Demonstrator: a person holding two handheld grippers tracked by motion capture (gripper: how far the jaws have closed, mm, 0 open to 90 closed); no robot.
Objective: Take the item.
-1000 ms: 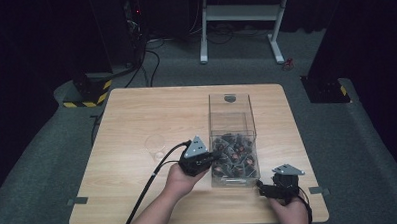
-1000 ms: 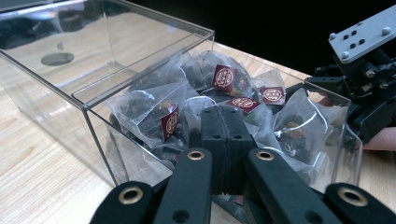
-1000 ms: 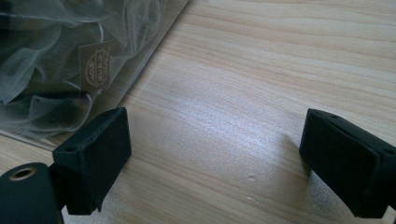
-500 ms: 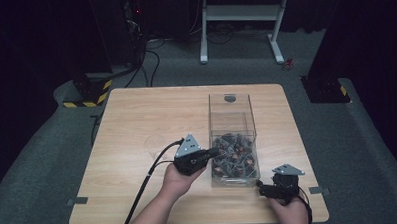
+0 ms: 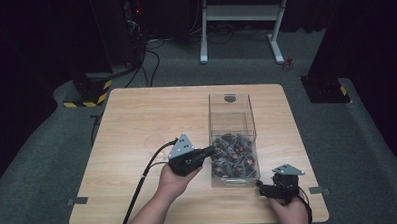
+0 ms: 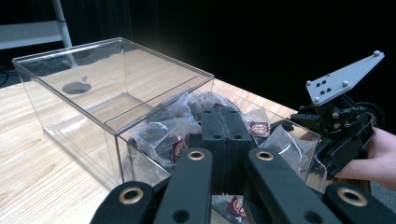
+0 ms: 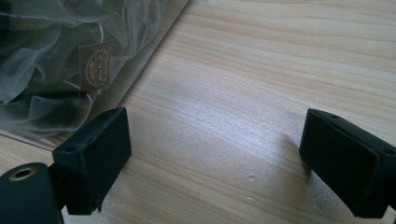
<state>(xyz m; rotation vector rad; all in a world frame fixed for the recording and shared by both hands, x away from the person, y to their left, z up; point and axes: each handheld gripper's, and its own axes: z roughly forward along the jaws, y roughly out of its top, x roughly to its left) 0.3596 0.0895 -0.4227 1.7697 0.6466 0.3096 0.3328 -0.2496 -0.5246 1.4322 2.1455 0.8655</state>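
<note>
Clear box (image 5: pixel 231 122); seemingly dark packets (image 5: pixel 233 156).

left tool (image 5: pixel 214 152) jaws pressed together, raised; right tool (image 7: pixel 219 154) jaws spread wide, low.

Setting: a lab or recording studio space. Evidence: one wooden table (image 5: pixel 152 123) on grey carpet (image 5: pixel 48 162), black curtains (image 5: pixel 34 37) all around, hazard-striped stand base (image 5: pixel 88 93), loose floor cables (image 5: pixel 149 58), white desk frame (image 5: pixel 241 20) behind.

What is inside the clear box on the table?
The clear box holds small clear packets with dark contents, heaped at its near end; its far end is bare. Packets lower in the heap are covered.
</note>
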